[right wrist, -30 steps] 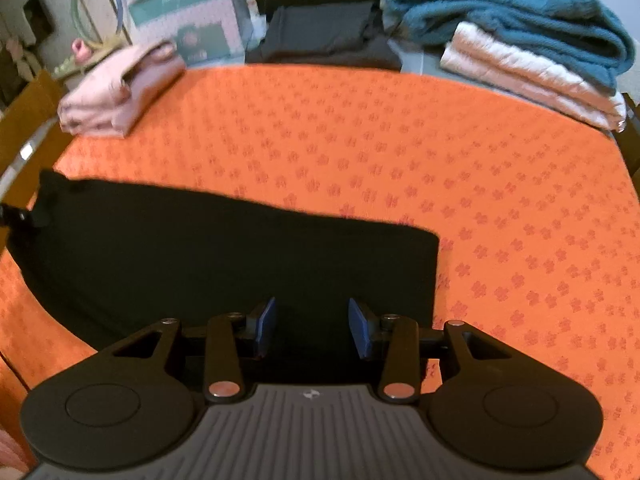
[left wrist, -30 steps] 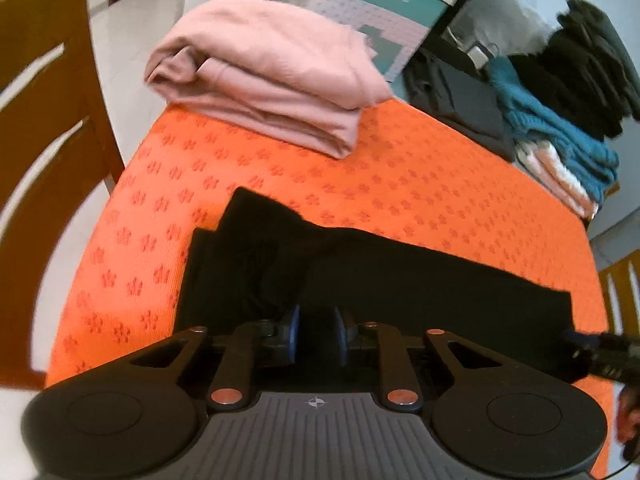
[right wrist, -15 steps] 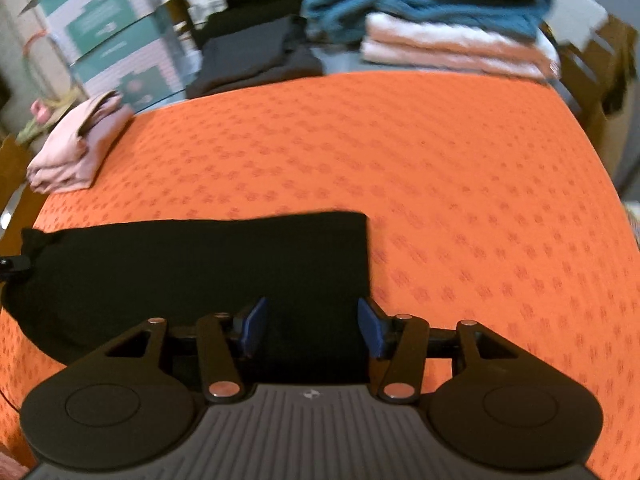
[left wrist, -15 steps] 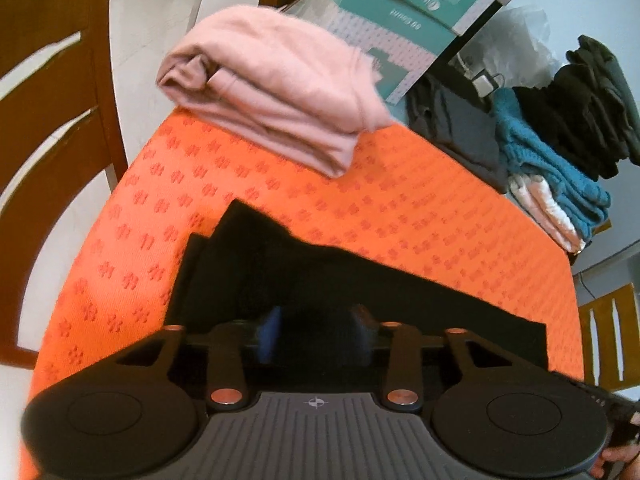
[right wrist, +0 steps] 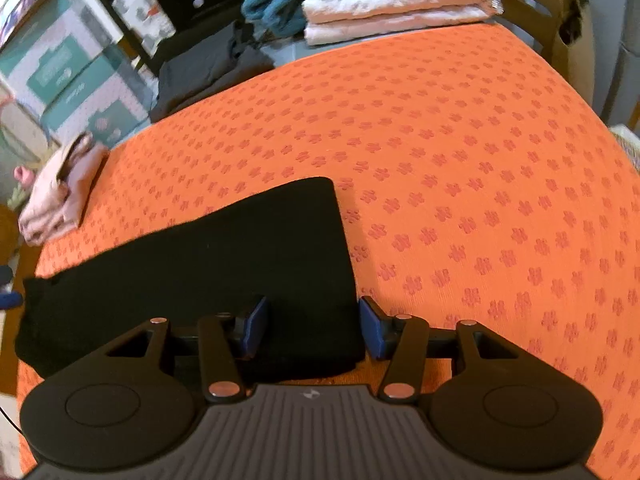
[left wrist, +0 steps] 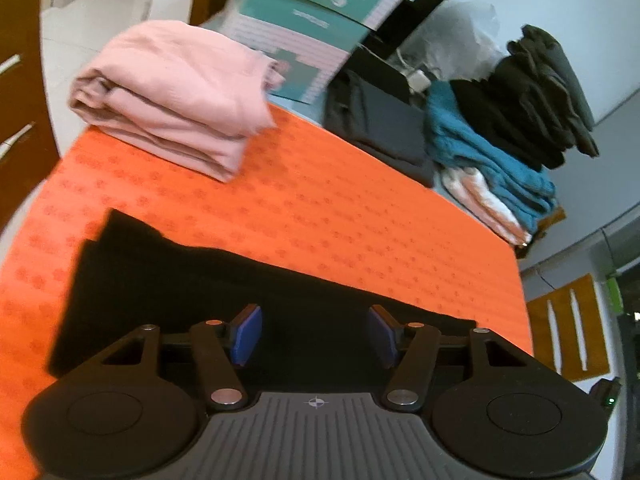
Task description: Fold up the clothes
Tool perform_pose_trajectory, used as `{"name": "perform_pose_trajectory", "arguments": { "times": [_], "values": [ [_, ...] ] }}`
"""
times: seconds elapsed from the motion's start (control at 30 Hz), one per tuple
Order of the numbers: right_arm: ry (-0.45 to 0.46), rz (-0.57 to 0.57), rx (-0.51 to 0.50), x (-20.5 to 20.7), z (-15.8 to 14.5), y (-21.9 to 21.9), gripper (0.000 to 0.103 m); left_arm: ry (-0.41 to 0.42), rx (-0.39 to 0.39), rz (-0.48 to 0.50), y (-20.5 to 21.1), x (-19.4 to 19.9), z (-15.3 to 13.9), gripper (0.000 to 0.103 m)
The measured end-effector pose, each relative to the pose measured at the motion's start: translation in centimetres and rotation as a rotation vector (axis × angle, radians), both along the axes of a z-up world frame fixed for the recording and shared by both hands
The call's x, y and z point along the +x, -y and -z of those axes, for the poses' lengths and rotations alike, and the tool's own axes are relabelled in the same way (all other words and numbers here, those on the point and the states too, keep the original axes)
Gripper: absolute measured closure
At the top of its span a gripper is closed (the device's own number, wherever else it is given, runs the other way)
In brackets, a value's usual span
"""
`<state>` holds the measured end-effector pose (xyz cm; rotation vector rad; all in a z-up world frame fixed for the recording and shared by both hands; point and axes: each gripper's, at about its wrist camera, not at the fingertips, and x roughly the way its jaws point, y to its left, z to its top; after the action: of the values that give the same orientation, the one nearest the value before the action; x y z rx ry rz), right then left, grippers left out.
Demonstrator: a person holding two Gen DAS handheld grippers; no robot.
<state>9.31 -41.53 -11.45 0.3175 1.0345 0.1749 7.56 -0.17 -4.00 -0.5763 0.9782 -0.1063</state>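
A black garment lies flat as a long folded strip on the orange patterned tablecloth. My left gripper hovers open over its near edge, nothing between the blue pads. In the right wrist view the same black garment stretches to the left, its square right end under my right gripper, which is open too and straddles the garment's right corner. Whether either gripper touches the cloth I cannot tell.
A folded pink garment sits at the far left corner of the table. Stacked folded clothes, teal, white and dark, line the far edge, with a dark grey garment beside them. Teal cardboard boxes stand behind. Wooden chairs flank the table.
My left gripper, shut on the black garment a second ago, has opened and let it go. The right gripper opened wider and shifted toward the garment's right end.
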Motion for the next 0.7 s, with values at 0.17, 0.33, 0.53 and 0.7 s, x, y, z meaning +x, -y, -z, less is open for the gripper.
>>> {"name": "perform_pose_trajectory", "arguments": {
  "times": [0.17,0.33,0.53,0.7],
  "values": [
    [0.02,-0.003,0.008,-0.2,-0.2,0.0,0.047,-0.01,-0.05,0.035,2.2,0.5,0.1,0.041],
    [0.037,-0.043,0.004,-0.1,-0.6,-0.5,0.089,-0.025,-0.091,0.08,4.8,1.9,-0.2,0.031],
    [0.149,-0.146,-0.047,-1.1,-4.1,-2.6,0.091,-0.048,-0.176,0.134,8.1,3.8,-0.5,0.023],
    [0.236,-0.265,-0.097,-2.1,-6.5,-5.1,0.091,-0.058,-0.178,0.2,10.2,4.7,-0.5,0.021]
  ]
}}
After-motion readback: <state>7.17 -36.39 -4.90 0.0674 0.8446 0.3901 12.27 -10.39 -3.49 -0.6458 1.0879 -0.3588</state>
